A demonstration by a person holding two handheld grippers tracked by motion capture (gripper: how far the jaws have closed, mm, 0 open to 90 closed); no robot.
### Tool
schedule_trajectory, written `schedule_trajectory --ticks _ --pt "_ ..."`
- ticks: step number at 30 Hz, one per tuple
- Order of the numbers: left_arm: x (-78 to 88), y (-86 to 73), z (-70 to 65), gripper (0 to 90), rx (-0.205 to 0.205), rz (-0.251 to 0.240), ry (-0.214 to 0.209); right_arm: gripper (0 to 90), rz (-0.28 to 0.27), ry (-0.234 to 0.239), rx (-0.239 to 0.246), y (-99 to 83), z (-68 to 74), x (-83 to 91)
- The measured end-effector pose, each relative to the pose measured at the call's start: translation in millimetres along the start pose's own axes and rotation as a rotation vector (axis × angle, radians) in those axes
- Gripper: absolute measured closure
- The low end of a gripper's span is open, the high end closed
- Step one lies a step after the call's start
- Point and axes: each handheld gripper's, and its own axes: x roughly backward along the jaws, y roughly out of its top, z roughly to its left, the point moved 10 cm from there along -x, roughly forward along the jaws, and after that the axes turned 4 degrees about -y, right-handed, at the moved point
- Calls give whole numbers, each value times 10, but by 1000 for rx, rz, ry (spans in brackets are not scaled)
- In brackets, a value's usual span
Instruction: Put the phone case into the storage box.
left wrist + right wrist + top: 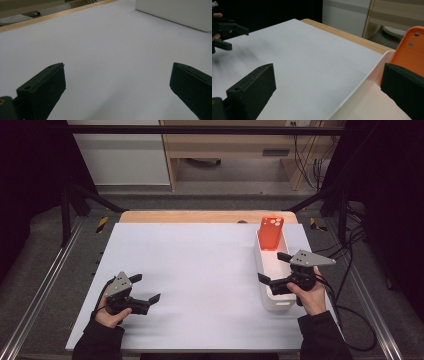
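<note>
Orange phone case propped upright at the far end of the white bin, camera cut-outs at the top, lower edge down inside the bin and upper part rising above the rim. White bin lying lengthwise along the right side of the tabletop, long axis running away from the person. Right hand-held gripper poised over the near half of the bin, jaws spread wide with nothing between them, one jaw above the bin's left wall and the other above its interior. Near but clear of the phone case, not touching it. From the right gripper view: orange case rising behind the right jaw, bin wall running diagonally between the two jaws, white tabletop beyond it, left hand-held gripper small and blurred at the far left edge. Left hand-held gripper low over the near left part of the tabletop, well apart from the bin, jaws likewise wide apart and empty. From the left gripper view: bare white surface between the two black jaws, side of the bin at the upper right, wooden table edge at the upper left.
</note>
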Motion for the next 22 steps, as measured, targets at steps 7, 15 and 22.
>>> schedule_trajectory --ticks 7,15,22 --pt "5 21 -13 0 1 -12 -4 3 -27 10 20 -189 -41 147" --pt "28 51 -26 0 0 -29 -10 3 -60 -17 21 -394 -147 304" --pt "28 60 -36 0 -2 -33 -12 3 -77 -41 11 -473 -204 338"
